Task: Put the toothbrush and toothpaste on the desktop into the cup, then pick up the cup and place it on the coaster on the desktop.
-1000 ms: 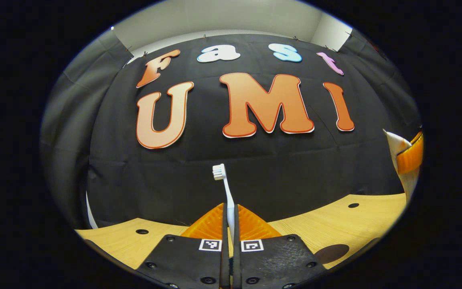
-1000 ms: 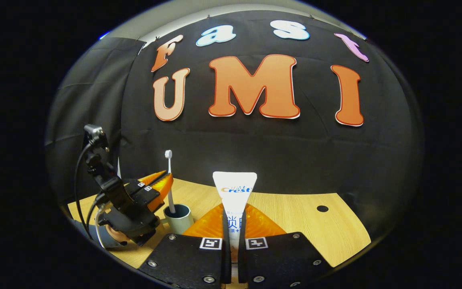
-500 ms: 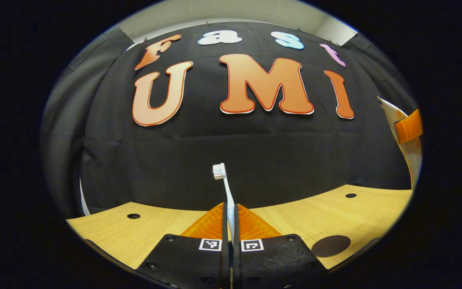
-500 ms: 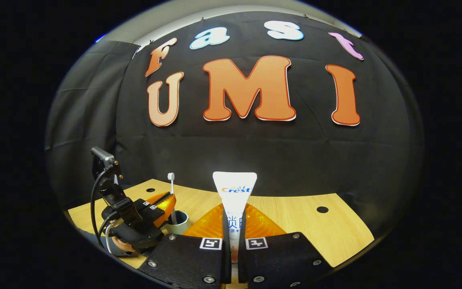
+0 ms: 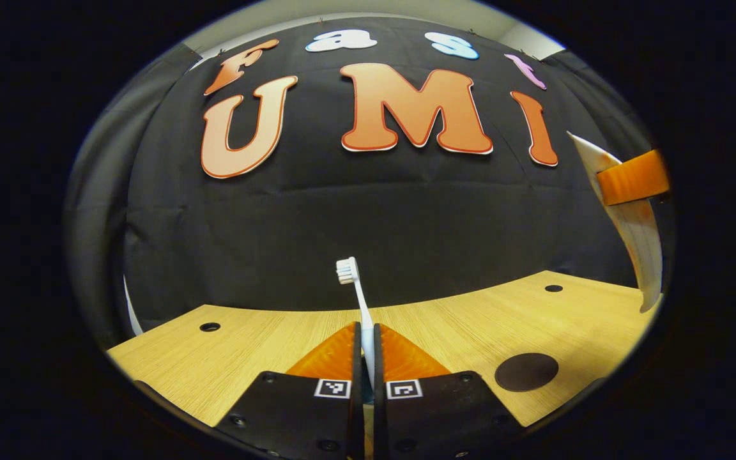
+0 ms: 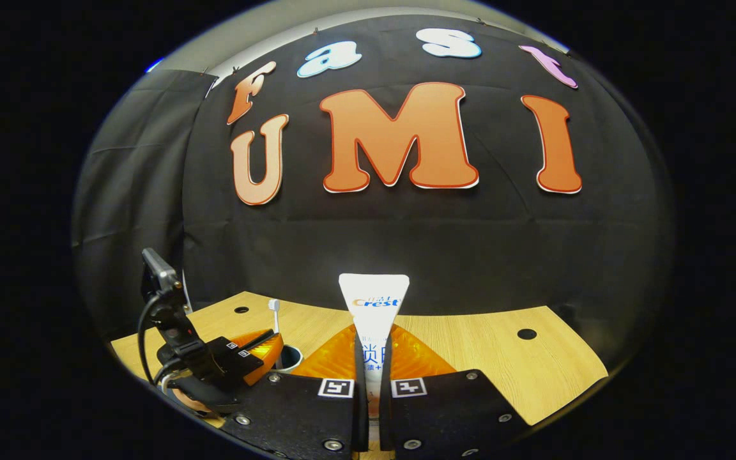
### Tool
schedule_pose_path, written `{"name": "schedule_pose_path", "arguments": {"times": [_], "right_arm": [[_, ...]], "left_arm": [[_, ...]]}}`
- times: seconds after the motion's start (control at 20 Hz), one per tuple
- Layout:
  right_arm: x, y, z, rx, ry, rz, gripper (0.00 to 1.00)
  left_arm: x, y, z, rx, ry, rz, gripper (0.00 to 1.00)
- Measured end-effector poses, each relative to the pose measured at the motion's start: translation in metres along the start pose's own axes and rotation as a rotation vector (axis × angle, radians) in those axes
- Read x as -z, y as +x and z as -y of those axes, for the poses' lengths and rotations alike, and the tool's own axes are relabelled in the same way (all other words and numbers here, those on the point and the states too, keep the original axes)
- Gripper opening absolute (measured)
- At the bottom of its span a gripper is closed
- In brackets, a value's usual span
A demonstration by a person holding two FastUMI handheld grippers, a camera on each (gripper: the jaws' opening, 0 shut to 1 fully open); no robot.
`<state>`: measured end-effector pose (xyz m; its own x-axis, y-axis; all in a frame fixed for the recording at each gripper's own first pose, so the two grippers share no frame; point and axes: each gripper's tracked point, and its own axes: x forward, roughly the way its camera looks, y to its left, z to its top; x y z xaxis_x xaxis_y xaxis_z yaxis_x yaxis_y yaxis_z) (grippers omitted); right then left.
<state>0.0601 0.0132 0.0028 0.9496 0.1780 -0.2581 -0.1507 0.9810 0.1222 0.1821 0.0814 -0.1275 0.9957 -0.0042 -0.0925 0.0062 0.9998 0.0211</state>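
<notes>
Lowering toothbrush (image 5: 356,294) upright into cup (image 6: 289,358) | left gripper (image 5: 366,332) clamped on its stiff, light, slick handle, low down | right gripper (image 6: 372,348) pinching soft toothpaste (image 6: 373,300) mid-tube, held aloft | coaster (image 5: 526,372) waits on desktop (image 5: 470,326)

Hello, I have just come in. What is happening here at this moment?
A person works with two handheld grippers over a wooden desktop. The left gripper is shut on a toothbrush, held upright with the bristles on top, just over the cup. The right gripper is shut on a toothpaste tube and holds it above the desktop. The dark round coaster lies bare on the desktop.
</notes>
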Motion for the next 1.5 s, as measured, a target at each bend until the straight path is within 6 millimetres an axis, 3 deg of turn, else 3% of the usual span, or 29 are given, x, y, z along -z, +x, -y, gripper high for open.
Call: {"name": "schedule_pose_path", "arguments": {"times": [0.2,0.3,0.45,0.6,0.65,0.95,1.3,1.5], "right_arm": [[-0.004,0.011,-0.008,-0.021,0.009,0.004,0.07],[-0.008,0.014,-0.014,-0.032,0.005,0.012,0.07],[-0.018,0.020,-0.024,-0.058,0.016,0.037,0.07],[-0.028,0.027,-0.035,-0.081,0.021,0.064,0.07],[-0.031,0.029,-0.039,-0.087,0.023,0.069,0.07],[-0.039,0.042,-0.064,-0.143,0.033,0.093,0.07],[-0.043,0.067,-0.106,-0.232,0.062,0.143,0.07],[-0.024,0.089,-0.122,-0.250,0.077,0.127,0.07]], "left_arm": [[-0.001,-0.014,-0.001,0.018,-0.008,-0.035,0.10],[0.002,-0.024,-0.006,0.020,-0.021,-0.058,0.19],[0.005,-0.037,-0.016,0.014,-0.030,-0.090,0.46],[0.001,-0.050,-0.032,-0.025,-0.003,-0.130,0.85],[-0.003,-0.065,-0.034,-0.032,-0.010,-0.119,0.99],[-0.036,-0.100,-0.052,-0.056,-0.023,-0.060,0.98],[-0.041,-0.128,-0.078,-0.104,-0.062,-0.047,0.99],[-0.047,-0.139,-0.091,-0.141,-0.052,-0.030,0.99]]}}
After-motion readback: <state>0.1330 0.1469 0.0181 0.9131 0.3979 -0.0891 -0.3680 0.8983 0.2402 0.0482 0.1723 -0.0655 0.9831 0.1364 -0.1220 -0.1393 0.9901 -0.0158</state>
